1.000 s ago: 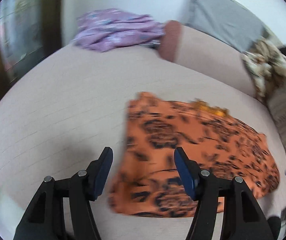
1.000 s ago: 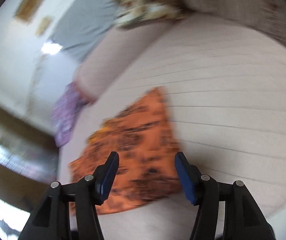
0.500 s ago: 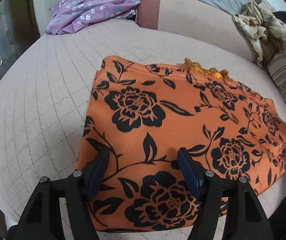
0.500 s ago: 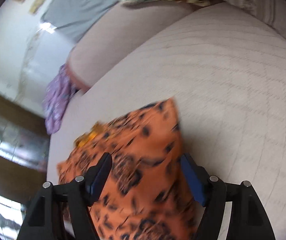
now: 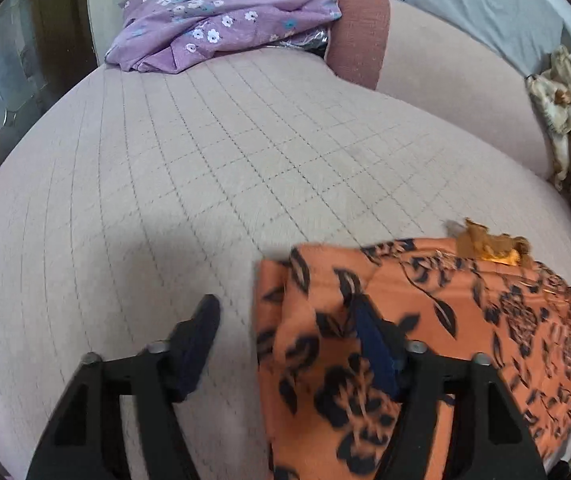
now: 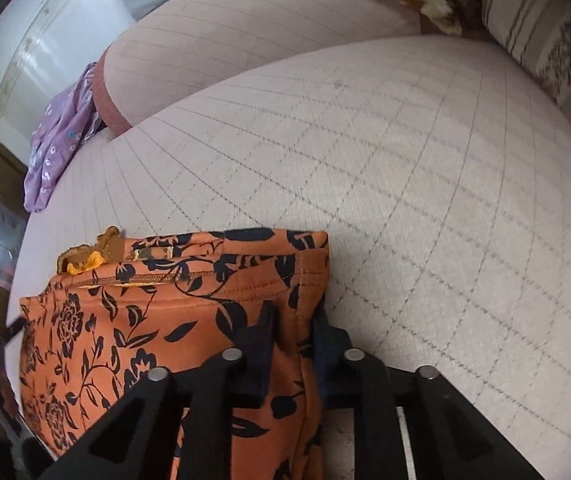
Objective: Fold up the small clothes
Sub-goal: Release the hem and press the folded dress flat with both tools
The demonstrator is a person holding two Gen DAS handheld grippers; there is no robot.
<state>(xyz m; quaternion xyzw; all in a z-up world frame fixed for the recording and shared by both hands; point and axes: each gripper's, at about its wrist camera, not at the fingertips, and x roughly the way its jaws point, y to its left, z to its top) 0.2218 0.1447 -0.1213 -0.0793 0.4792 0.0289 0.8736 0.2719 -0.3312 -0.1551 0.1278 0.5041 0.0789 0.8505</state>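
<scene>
An orange garment with a black flower print [image 5: 445,340] lies folded on the pale quilted sofa seat [image 5: 205,160]. It also shows in the right wrist view [image 6: 157,320]. My left gripper [image 5: 285,324] is open over the garment's left edge: its right finger rests on the cloth and its left finger is over bare seat. My right gripper [image 6: 293,328] is shut on the garment's right edge, with cloth pinched between the pads.
A purple flowered cloth [image 5: 221,12] lies at the seat's far left corner, by the brown-trimmed backrest [image 5: 359,36]. A cream patterned cloth [image 5: 565,108] and a striped cushion [image 6: 545,32] sit at the far right. A grey cloth [image 5: 485,0] hangs behind.
My right gripper has closed on the garment's right edge. My left gripper has shifted left, from over the garment's middle to its left edge, and stays open.
</scene>
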